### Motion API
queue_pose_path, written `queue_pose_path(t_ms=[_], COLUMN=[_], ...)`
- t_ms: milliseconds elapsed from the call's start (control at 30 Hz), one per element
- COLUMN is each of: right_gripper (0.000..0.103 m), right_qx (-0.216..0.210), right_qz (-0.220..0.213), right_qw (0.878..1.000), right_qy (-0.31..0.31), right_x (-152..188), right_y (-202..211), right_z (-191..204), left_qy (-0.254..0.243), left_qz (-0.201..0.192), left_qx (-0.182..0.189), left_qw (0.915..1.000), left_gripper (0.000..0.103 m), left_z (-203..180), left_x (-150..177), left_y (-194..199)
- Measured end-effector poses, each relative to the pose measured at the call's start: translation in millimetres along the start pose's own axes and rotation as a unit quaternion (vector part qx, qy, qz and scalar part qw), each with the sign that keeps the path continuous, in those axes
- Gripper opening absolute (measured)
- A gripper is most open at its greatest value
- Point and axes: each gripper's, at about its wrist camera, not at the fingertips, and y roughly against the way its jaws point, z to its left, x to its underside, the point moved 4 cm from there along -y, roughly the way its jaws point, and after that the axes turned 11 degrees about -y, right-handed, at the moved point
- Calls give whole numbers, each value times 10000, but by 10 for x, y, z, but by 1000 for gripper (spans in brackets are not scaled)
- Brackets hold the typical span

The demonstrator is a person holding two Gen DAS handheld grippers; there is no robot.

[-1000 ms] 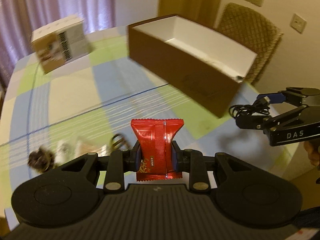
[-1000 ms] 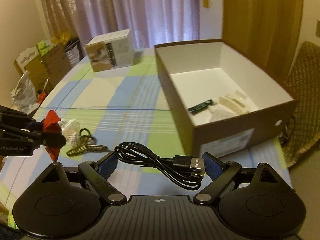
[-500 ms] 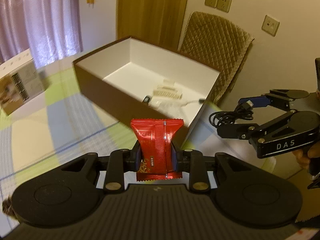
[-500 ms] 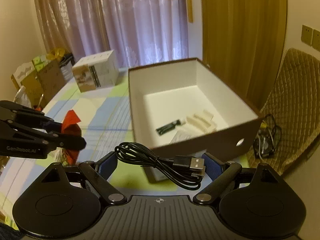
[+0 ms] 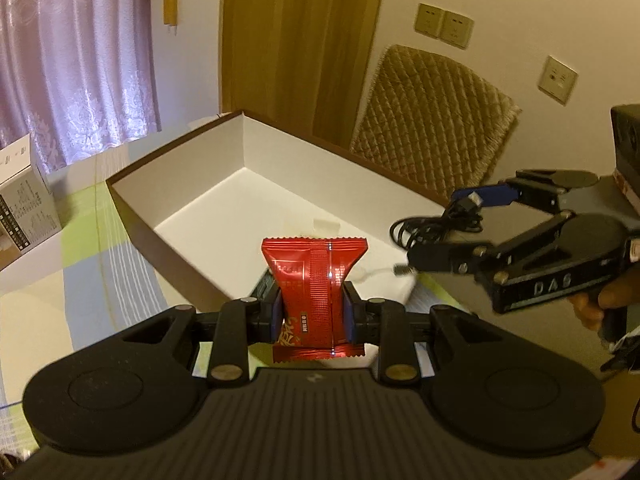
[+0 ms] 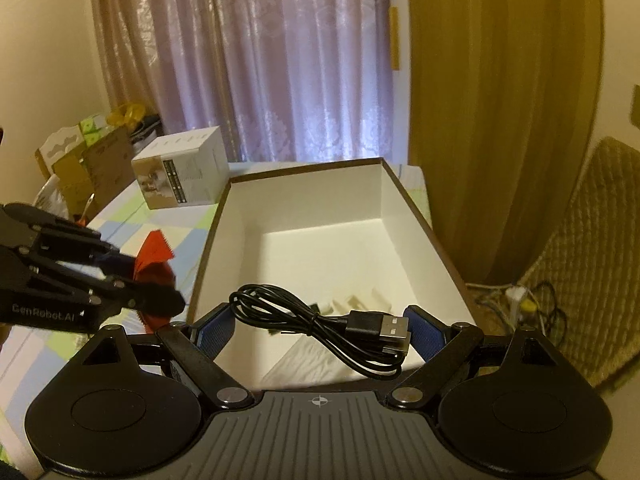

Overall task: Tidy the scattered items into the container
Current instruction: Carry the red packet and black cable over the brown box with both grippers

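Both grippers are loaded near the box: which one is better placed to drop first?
Probably the right gripper: its black cable already hangs over the box interior. The left gripper, holding the red packet, looks nearer the box's edge.

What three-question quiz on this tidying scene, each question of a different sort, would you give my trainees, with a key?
1. True or false: the left gripper holds a red snack packet.
2. Multiple choice: the right gripper carries A) a hair clip, B) a coiled black USB cable, C) a battery.
3. Short answer: what colour is the inside of the brown box?

Key: 1 true; 2 B; 3 white.
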Motion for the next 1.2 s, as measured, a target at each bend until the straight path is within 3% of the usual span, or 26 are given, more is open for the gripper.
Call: queue_pose_path(t_ms=[267, 400, 767, 1200], right_gripper=[88, 88, 88, 88], right_qx=[-159, -455, -900, -914], right_qz=[270, 474, 1132, 1819], right_qw=[9990, 9958, 9720, 9565], right_qy=[322, 636, 1850, 2091], right_x=[-248, -328, -415, -427], right_y=[-545, -824, -1472, -2021], right_z=[-218, -270, -249, -334], left_qy=[180, 236, 526, 488], left_qz=[99, 237, 764, 1312], left_qx=[-196, -295, -436, -577], left_qw=[9996, 9990, 9947, 9885], left_gripper=[24, 24, 24, 24], left_z=[223, 348, 684, 895], left_x=[-284, -334, -305, -334], left_y=[-391, -592, -1111, -1648])
